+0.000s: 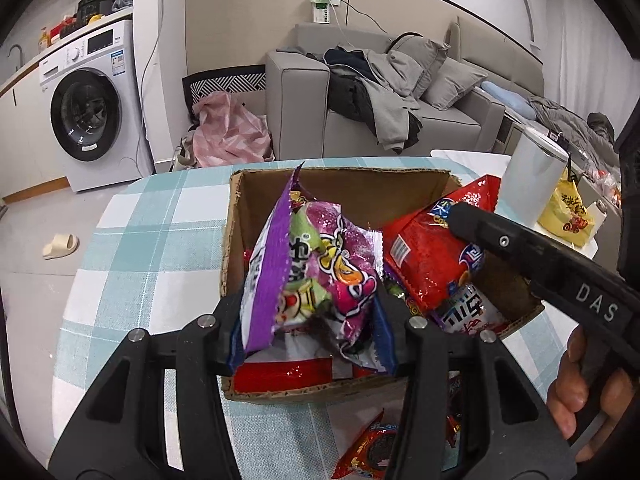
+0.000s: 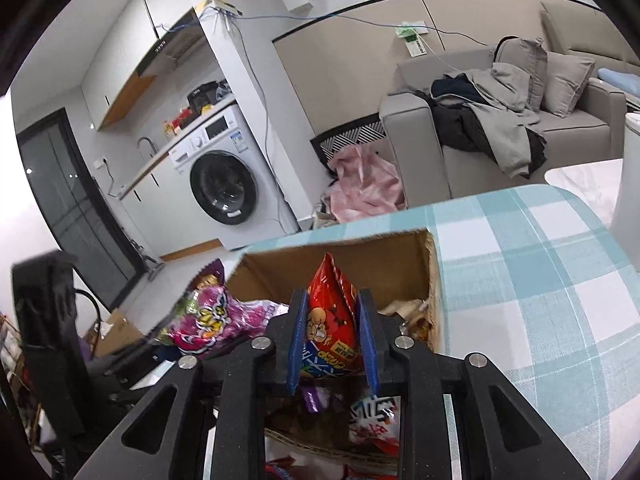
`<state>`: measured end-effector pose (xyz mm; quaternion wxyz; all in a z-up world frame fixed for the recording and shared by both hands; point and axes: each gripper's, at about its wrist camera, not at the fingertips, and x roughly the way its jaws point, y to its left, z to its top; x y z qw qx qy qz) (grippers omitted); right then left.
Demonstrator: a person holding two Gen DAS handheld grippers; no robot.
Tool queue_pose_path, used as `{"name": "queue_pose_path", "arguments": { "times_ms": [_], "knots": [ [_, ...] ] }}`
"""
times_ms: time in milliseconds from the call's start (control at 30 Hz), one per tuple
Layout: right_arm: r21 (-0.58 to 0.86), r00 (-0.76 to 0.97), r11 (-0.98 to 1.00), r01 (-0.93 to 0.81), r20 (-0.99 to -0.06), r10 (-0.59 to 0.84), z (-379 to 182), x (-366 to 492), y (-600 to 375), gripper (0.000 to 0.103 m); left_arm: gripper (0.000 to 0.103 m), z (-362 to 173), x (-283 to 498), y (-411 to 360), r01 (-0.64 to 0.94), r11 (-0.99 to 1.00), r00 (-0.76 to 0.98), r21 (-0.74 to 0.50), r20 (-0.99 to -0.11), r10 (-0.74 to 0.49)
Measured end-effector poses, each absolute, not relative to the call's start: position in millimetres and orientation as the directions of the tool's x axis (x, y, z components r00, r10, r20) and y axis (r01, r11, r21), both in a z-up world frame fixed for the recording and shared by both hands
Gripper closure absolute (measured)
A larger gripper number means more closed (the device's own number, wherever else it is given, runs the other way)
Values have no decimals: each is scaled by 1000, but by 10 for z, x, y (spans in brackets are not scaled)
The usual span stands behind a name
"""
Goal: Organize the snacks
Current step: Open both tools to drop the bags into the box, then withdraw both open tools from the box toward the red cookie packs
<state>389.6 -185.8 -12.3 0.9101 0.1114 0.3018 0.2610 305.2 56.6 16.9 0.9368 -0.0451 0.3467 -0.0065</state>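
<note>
Left hand-held gripper (image 1: 310, 320) was clamped on a purple snack bag (image 1: 320, 272), held upright over the near-left part of the cardboard box (image 1: 236, 216). Box sat on the checked desk (image 1: 152, 240), more packets inside. Right hand-held gripper (image 2: 332, 340) was closed on a red snack bag (image 2: 330, 312), also above the box, just right of the purple one. A red packet (image 1: 368, 452) lay on the desk near the box's front wall. White cylinder (image 1: 528, 176) stood at the far right
</note>
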Motion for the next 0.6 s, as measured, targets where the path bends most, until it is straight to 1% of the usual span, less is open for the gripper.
{"name": "queue_pose_path", "arguments": {
  "times_ms": [33, 133, 167, 200, 233, 267, 333, 367, 400, 433, 467, 500, 533, 600],
  "knots": [
    [359, 683, 839, -408, -490, 542, -128, 3887, -1866, 76, 56, 162, 3050, 568, -19, 996, 760, -88, -649, -43],
    [337, 680, 845, -415, -501, 535, -115, 3860, -1891, 76, 53, 181, 3020, 578, -22, 995, 756, -101, -652, -50],
    [334, 678, 844, -420, -503, 536, -104, 3845, -1906, 75, 50, 197, 2996, 580, -24, 995, 758, -102, -650, -48],
    [324, 681, 844, -427, -500, 536, -85, 3818, -1925, 73, 43, 215, 2970, 583, -27, 995, 762, -99, -646, -44],
    [317, 682, 845, -431, -498, 535, -66, 3791, -1937, 68, 37, 235, 2943, 585, -29, 995, 764, -96, -644, -39],
    [303, 686, 846, -438, -495, 533, -33, 3748, -1959, 65, 34, 257, 2912, 586, -22, 994, 766, -103, -640, -50],
    [287, 699, 851, -440, -485, 525, 3, 3676, -2004, 55, 18, 324, 2830, 586, -19, 993, 771, -113, -634, -57],
    [278, 704, 853, -443, -480, 522, 29, 3629, -2040, 52, 16, 357, 2784, 591, -26, 994, 777, -108, -628, -48],
    [275, 704, 853, -444, -481, 522, 42, 3603, -2066, 45, 13, 393, 2734, 578, -28, 994, 780, -102, -624, -42],
    [270, 698, 851, -451, -488, 524, 51, 3572, -2096, 31, 6, 419, 2695, 576, -30, 995, 782, -99, -622, -38],
    [269, 692, 848, -456, -492, 528, 53, 3546, -2121, 22, 1, 444, 2645, 581, -35, 994, 781, -100, -623, -36],
    [270, 691, 847, -457, -492, 529, 55, 3518, -2148, 8, 1, 465, 2600, 589, -38, 994, 783, -105, -621, -35],
    [272, 694, 848, -454, -489, 528, 54, 3481, -2186, 4, 1, 479, 2563, 598, -37, 993, 785, -111, -619, -40],
    [266, 691, 853, -448, -503, 520, 54, 3418, -2224, 1, 1, 514, 2474, 611, -31, 992, 783, -125, -619, -53]
  ]
}}
